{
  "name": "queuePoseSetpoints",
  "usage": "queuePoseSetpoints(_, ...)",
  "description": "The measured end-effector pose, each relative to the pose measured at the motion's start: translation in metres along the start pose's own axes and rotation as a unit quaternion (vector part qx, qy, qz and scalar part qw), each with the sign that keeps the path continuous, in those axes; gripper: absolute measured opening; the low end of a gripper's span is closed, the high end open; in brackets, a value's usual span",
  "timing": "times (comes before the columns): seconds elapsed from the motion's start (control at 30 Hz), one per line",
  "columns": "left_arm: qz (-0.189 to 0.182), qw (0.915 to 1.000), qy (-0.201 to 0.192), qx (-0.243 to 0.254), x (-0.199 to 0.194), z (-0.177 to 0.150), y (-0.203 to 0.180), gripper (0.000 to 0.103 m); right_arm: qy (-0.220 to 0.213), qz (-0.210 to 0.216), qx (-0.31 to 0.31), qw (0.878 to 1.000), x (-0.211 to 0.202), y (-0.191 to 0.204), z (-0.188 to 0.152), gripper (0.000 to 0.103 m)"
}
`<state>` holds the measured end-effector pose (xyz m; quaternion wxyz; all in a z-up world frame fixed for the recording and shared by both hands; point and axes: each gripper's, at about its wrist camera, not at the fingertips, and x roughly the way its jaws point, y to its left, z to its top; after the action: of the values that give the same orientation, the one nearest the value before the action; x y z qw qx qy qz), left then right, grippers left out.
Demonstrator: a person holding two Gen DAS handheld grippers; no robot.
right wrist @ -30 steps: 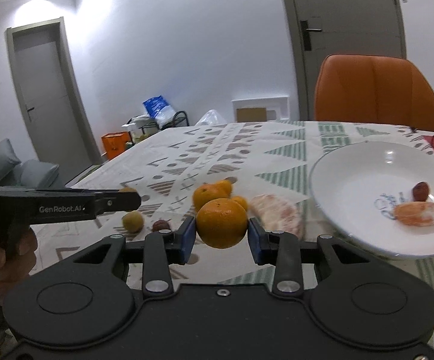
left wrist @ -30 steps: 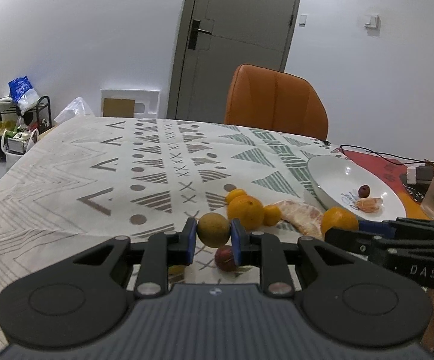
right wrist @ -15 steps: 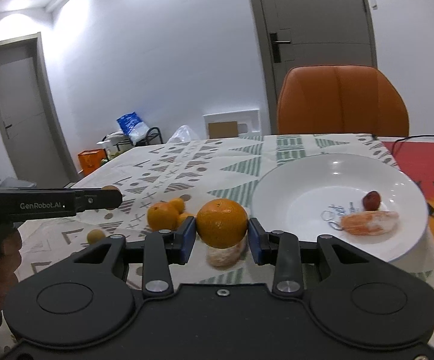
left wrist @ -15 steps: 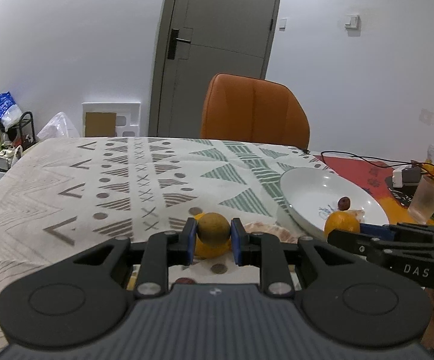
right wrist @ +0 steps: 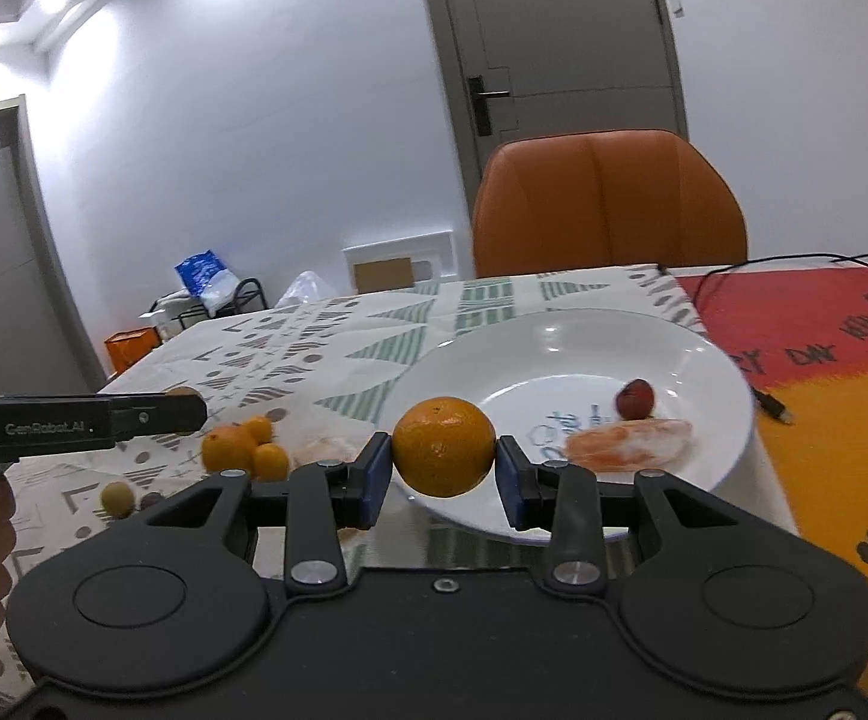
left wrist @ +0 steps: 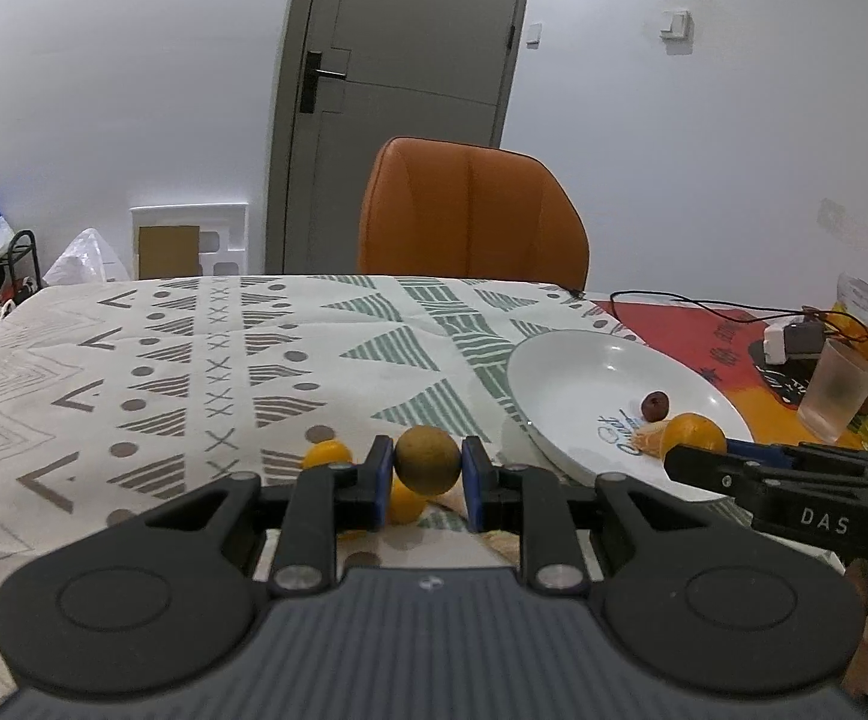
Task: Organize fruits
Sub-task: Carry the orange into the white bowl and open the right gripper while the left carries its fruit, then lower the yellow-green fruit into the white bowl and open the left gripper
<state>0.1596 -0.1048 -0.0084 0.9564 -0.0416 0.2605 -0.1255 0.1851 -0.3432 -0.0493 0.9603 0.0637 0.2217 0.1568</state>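
Observation:
My left gripper is shut on a round brownish-green fruit and holds it above the table, left of the white plate. My right gripper is shut on an orange at the plate's near left rim; that orange also shows in the left wrist view. The plate holds a small dark red fruit and a peeled citrus piece. Several small oranges, a peeled piece and a small yellowish fruit lie on the patterned cloth.
An orange chair stands at the table's far edge. On the right lie a red and orange mat, a black cable, a plastic cup and a white adapter. The left tool's body reaches in from the left.
Both grippers have moved right toward the plate with their fruits. The orange now hangs at the plate's near left rim; the loose fruits have slid left and down in view.

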Motion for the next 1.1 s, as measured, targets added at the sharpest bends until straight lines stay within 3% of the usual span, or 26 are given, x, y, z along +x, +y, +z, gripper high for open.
queuePoseSetpoints(0.17, -0.006, 1.0, 0.004, 0.006, 0.009, 0.003, -0.008, 0.023, 0.0, -0.013, 0.01, 1.0, 0.003, -0.01, -0.003, 0.036)
queuePoseSetpoints(0.3, -0.011, 0.9998, 0.009, 0.011, 0.018, 0.005, -0.016, 0.023, -0.005, -0.023, 0.018, 1.0, 0.004, -0.017, -0.005, 0.052)
queuePoseSetpoints(0.7, -0.039, 0.9983, 0.025, 0.035, 0.044, 0.01, -0.045, 0.023, -0.017, -0.041, 0.028, 0.999, -0.006, -0.029, -0.009, 0.069)
queuePoseSetpoints(1.1, -0.06, 0.9962, 0.03, 0.055, 0.061, 0.016, -0.073, 0.023, -0.024, -0.044, 0.045, 0.998, -0.011, -0.041, -0.014, 0.069)
